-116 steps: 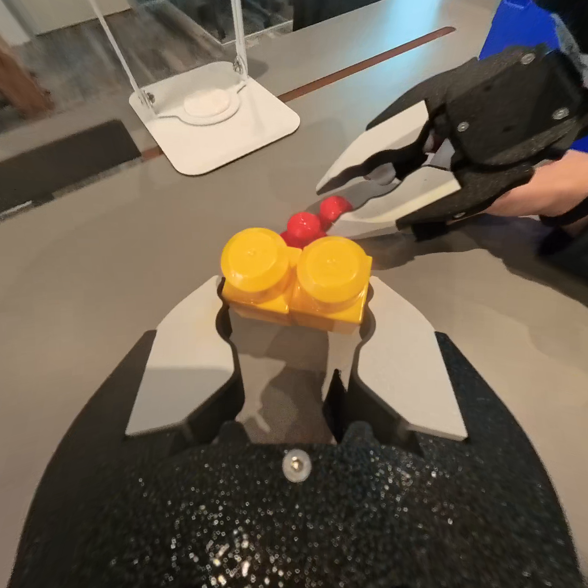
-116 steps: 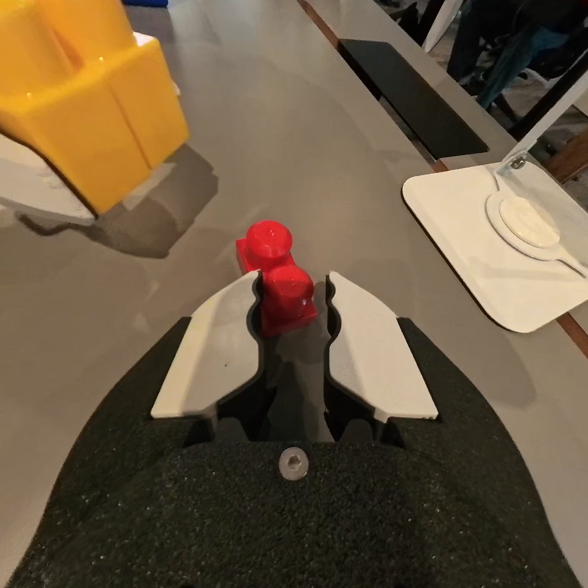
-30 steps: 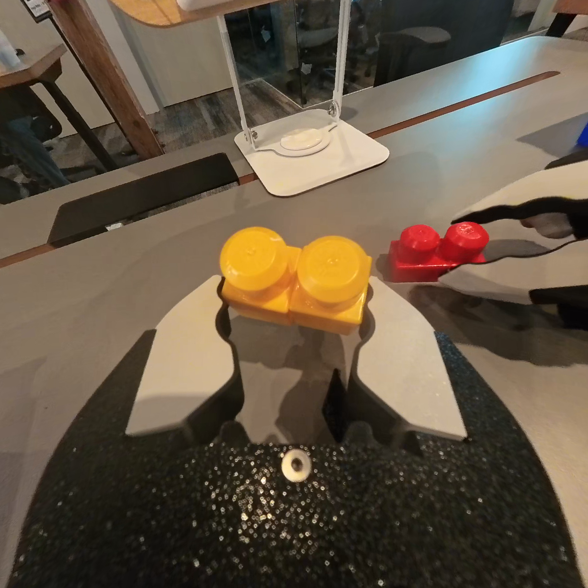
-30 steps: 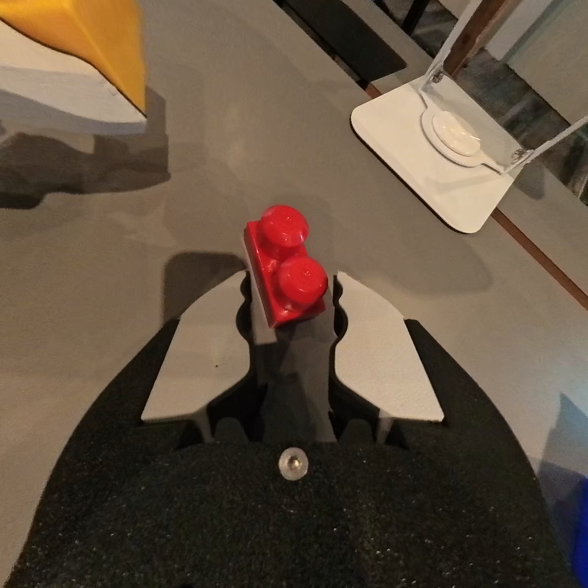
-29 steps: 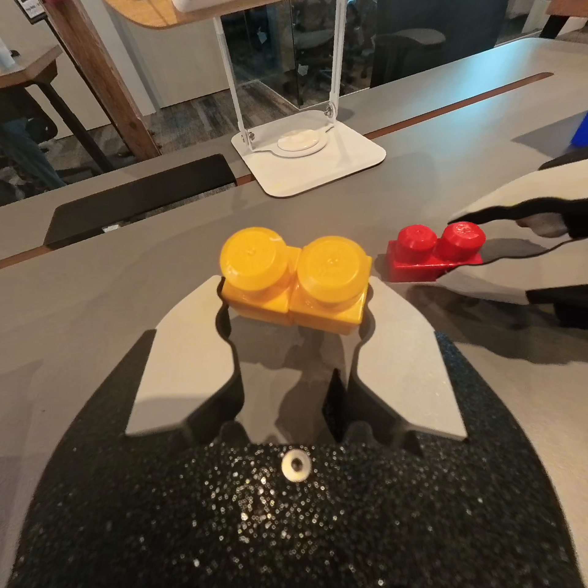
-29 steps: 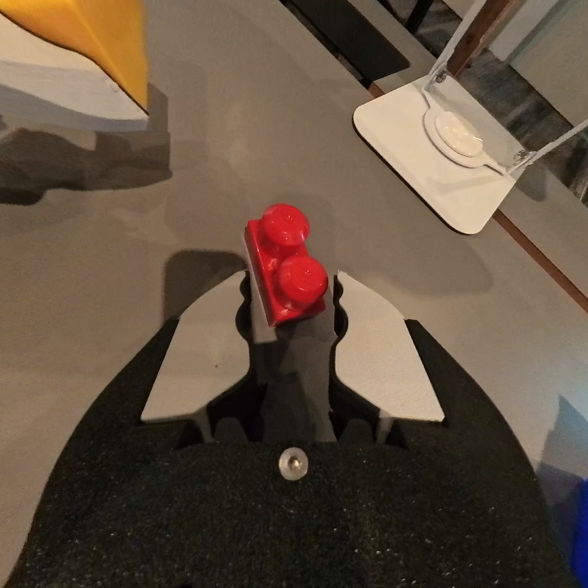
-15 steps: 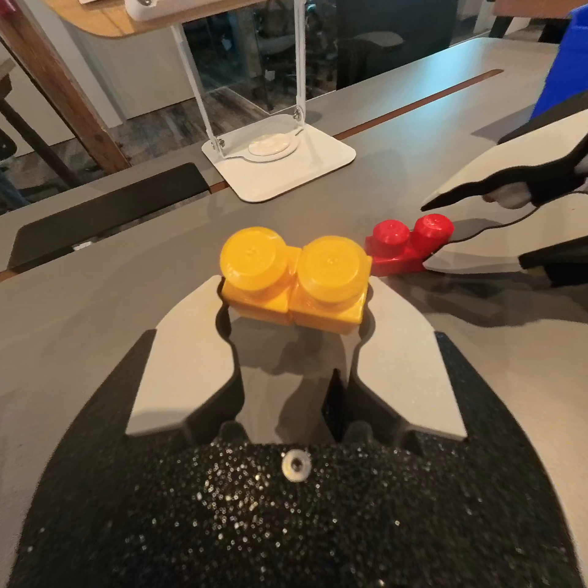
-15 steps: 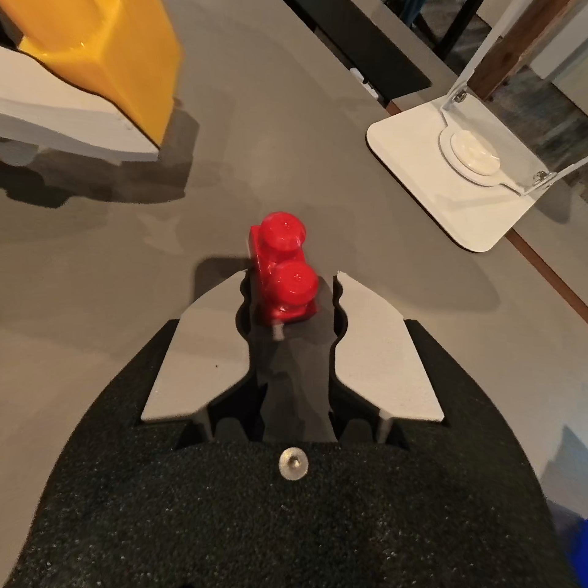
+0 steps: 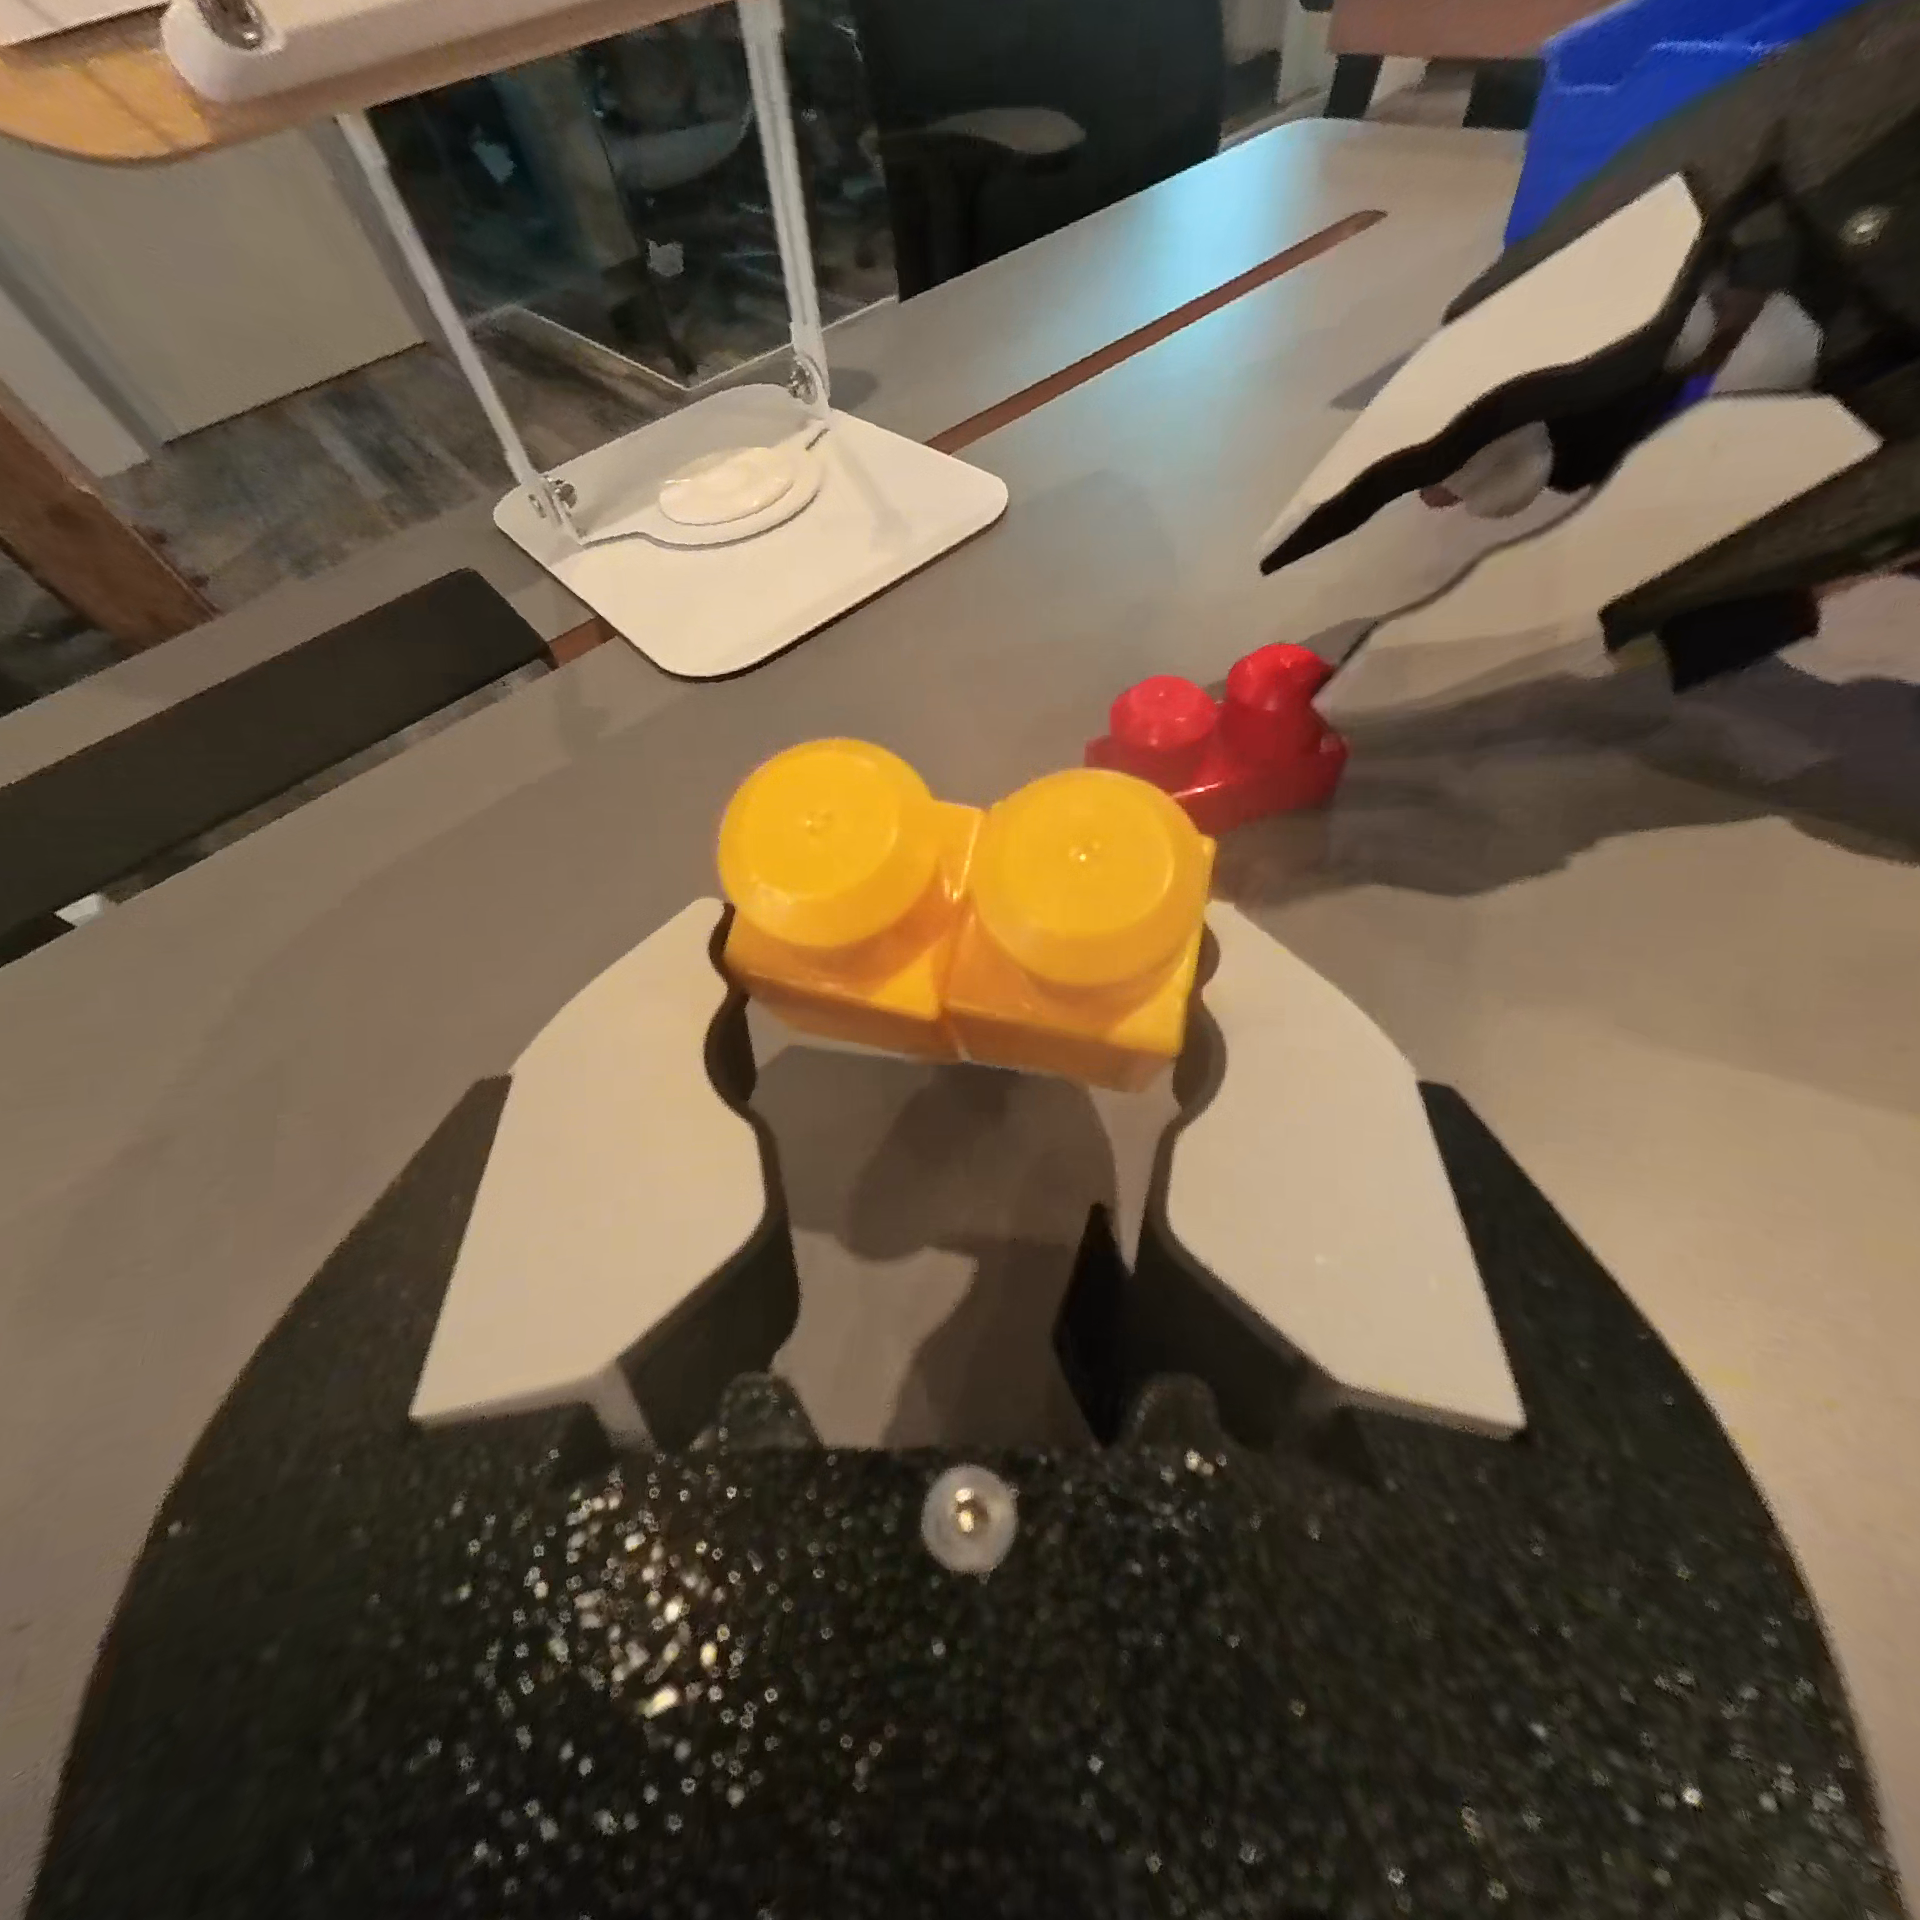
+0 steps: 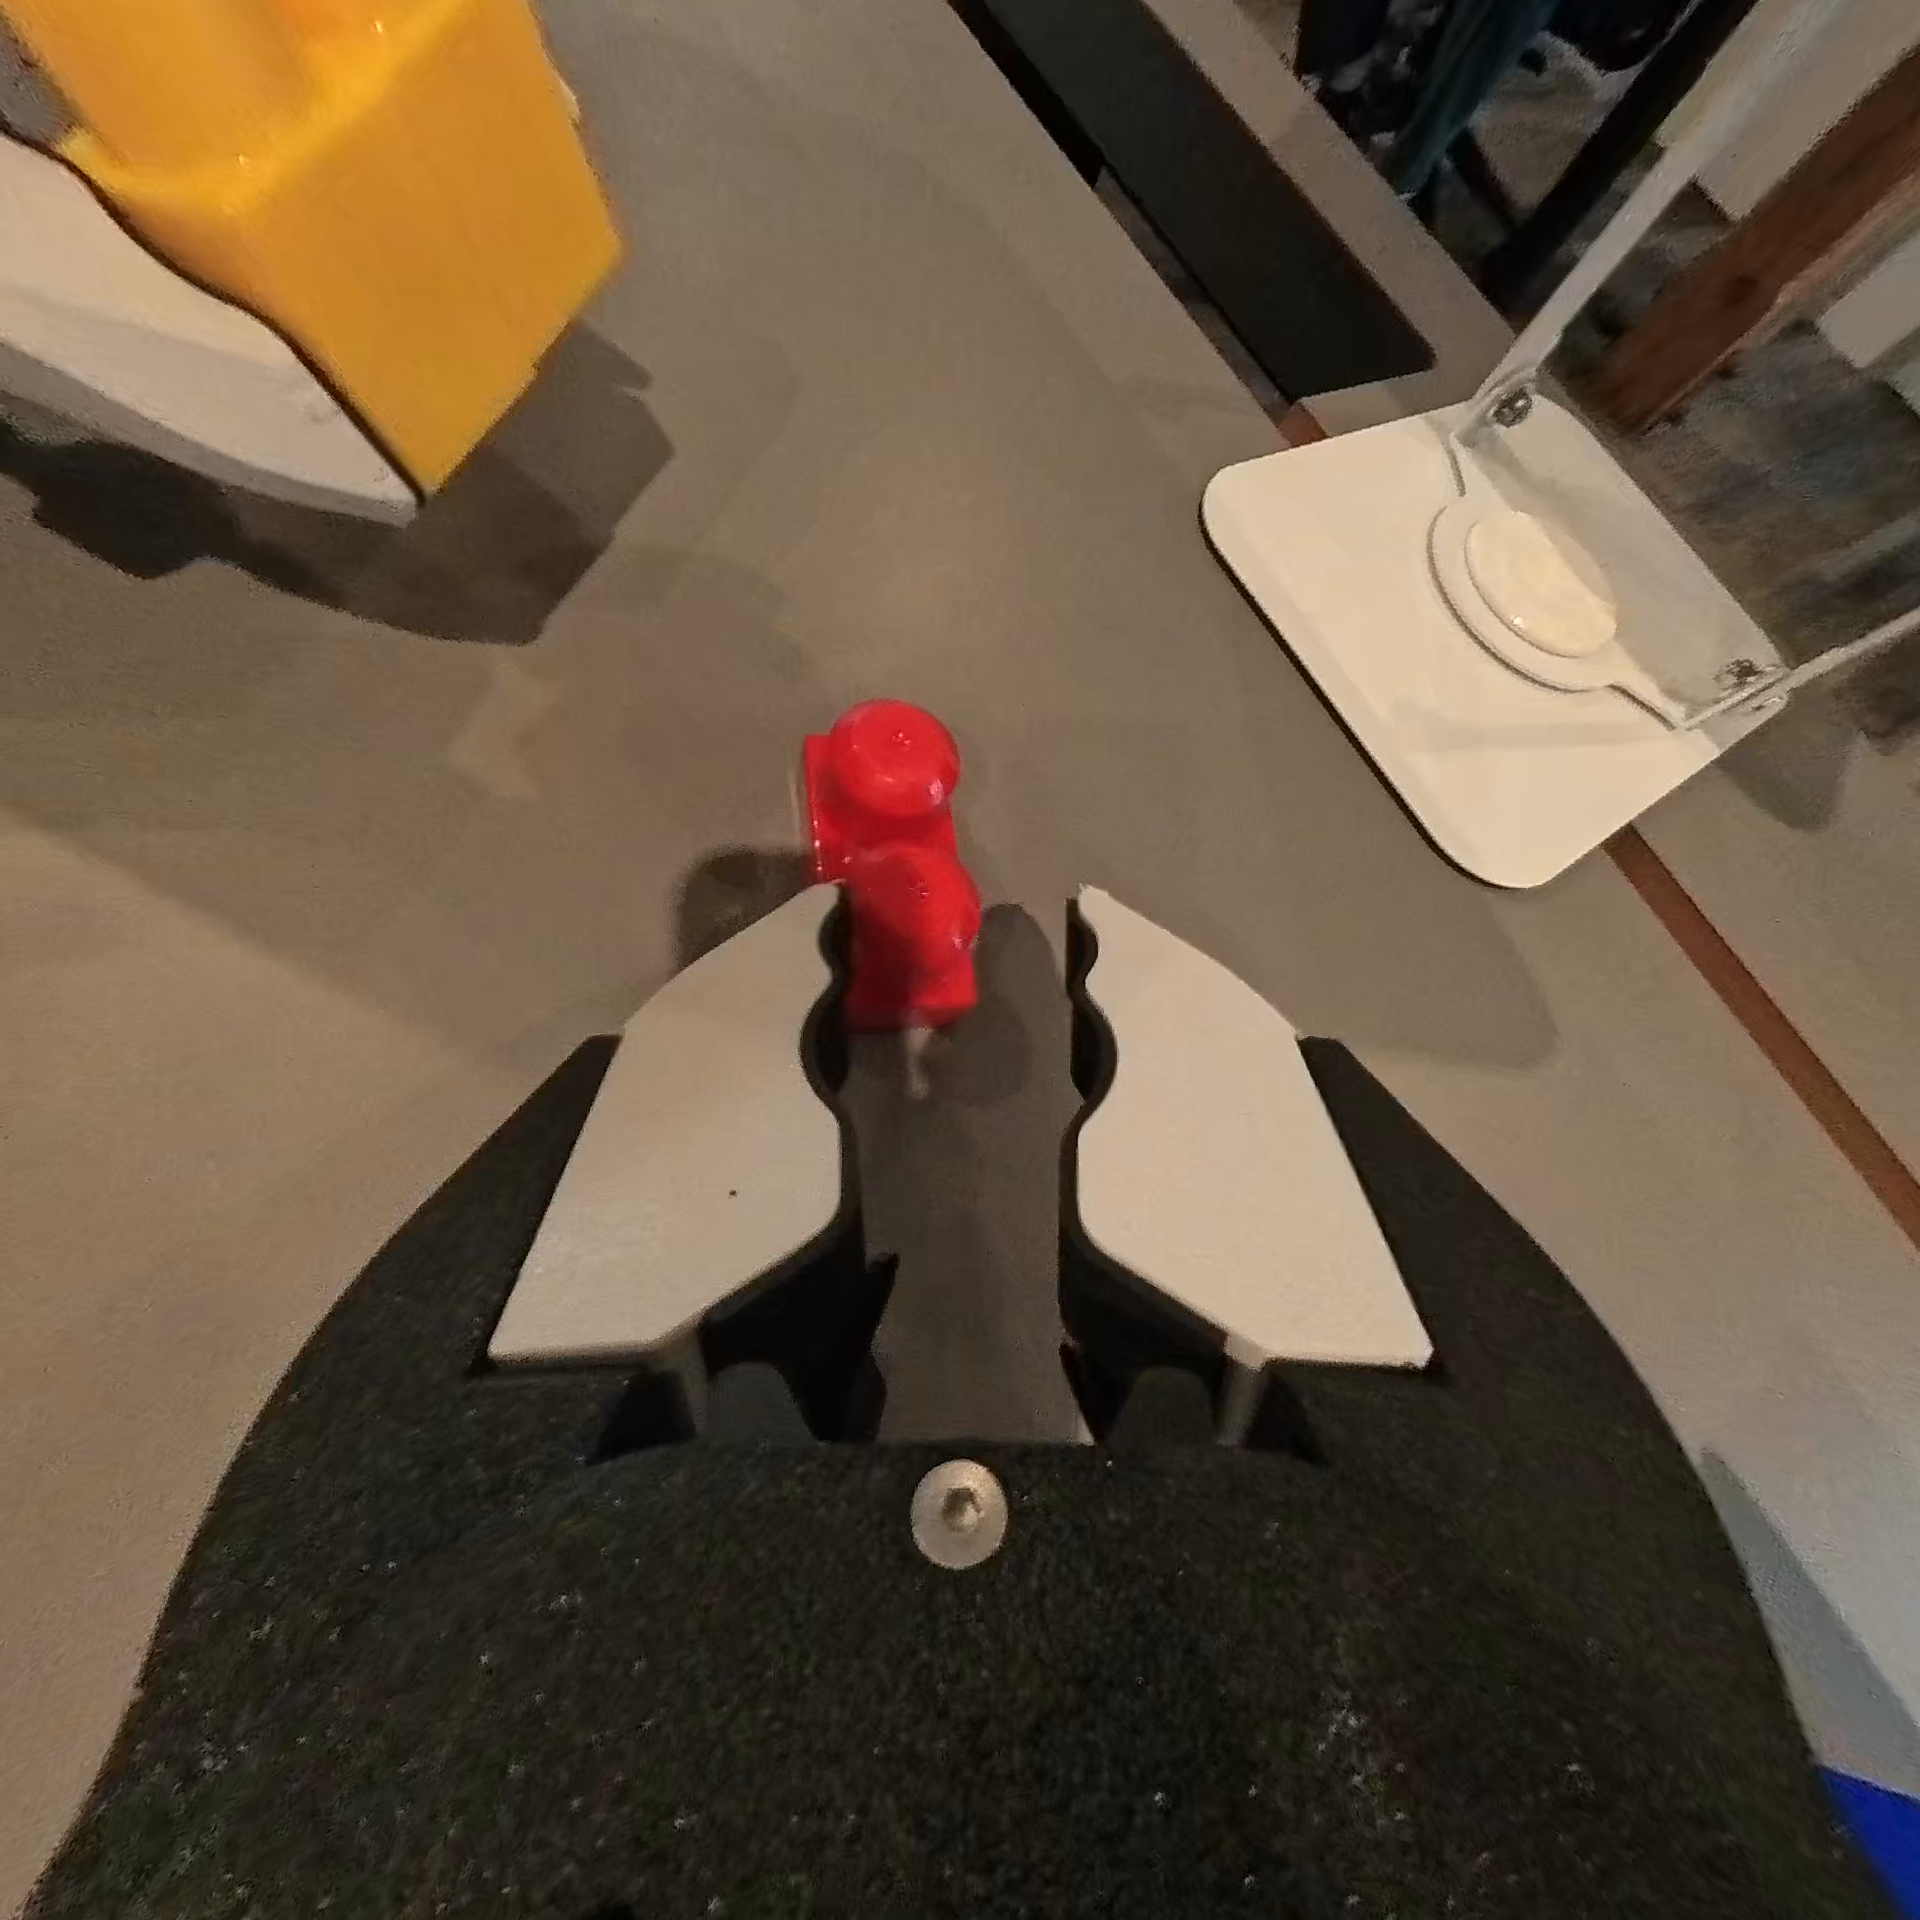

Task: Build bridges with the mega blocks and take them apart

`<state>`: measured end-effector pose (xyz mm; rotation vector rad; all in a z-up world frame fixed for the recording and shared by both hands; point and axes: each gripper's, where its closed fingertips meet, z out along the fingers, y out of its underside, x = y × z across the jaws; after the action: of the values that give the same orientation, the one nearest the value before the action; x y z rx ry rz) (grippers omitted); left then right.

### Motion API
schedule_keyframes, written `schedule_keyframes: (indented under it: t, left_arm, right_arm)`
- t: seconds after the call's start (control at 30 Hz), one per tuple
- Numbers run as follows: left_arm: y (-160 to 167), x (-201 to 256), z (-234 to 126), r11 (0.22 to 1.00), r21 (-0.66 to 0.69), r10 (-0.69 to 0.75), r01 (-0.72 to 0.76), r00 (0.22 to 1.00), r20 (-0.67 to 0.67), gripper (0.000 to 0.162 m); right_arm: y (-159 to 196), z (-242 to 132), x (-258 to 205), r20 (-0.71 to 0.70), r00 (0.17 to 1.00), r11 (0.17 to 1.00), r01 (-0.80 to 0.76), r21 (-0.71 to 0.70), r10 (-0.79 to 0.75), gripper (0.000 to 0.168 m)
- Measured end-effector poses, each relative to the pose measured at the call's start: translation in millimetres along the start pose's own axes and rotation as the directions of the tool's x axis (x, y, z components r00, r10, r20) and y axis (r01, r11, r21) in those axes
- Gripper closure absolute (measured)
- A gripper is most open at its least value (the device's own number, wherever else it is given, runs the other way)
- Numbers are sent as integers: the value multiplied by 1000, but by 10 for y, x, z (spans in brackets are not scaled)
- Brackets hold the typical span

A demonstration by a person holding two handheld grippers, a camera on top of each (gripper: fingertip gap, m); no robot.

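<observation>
Left gripper (image 9: 966, 977) grasps the yellow block (image 9: 966, 914); right gripper (image 10: 945, 935) stands released beside the red block (image 10: 902, 873). Recommend seating yellow squarely over red's studs.

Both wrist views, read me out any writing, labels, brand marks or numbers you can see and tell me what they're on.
There is none to read in either view. The yellow block, the red block, the white stand base and the grey table show plain surfaces with no lettering or numbers.
</observation>
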<state>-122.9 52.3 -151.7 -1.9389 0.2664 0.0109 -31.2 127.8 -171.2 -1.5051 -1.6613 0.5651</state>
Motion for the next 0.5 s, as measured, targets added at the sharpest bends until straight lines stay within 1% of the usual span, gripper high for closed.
schedule_keyframes:
  t: [0.13, 0.17, 0.27, 0.33, 0.4, 0.43, 0.5]
  left_arm:
    - [29, 65, 35, 999, -23, 39, -39, 999, -13, 82]
    - [36, 79, 40, 998, -28, 48, -48, 999, -18, 82]
    - [42, 124, 45, 997, -30, 63, -64, 997, -43, 83]
    - [42, 143, 42, 997, -30, 68, -70, 996, -55, 82]
    - [43, 148, 38, 997, -31, 71, -73, 996, -59, 82]
    - [42, 153, 35, 997, -31, 72, -74, 995, -63, 82]
    - [45, 162, 28, 996, -32, 75, -78, 995, -72, 82]
  right_arm:
    - [42, 15, -126, 81, 995, 998, -47, -42, 50, 133]
    - [48, 14, -186, 98, 994, 998, -38, -55, 43, 130]
    - [-10, -52, -385, 174, 985, 998, 19, -55, -9, 134]
    - [-63, -85, -310, 135, 991, 999, 12, -32, -8, 135]
    - [-4, -69, -217, 100, 995, 998, -4, -60, 10, 135]
    - [57, -42, -223, 108, 994, 996, -5, -88, 15, 134]
    - [133, 3, -360, 169, 985, 993, 4, -120, 16, 131]
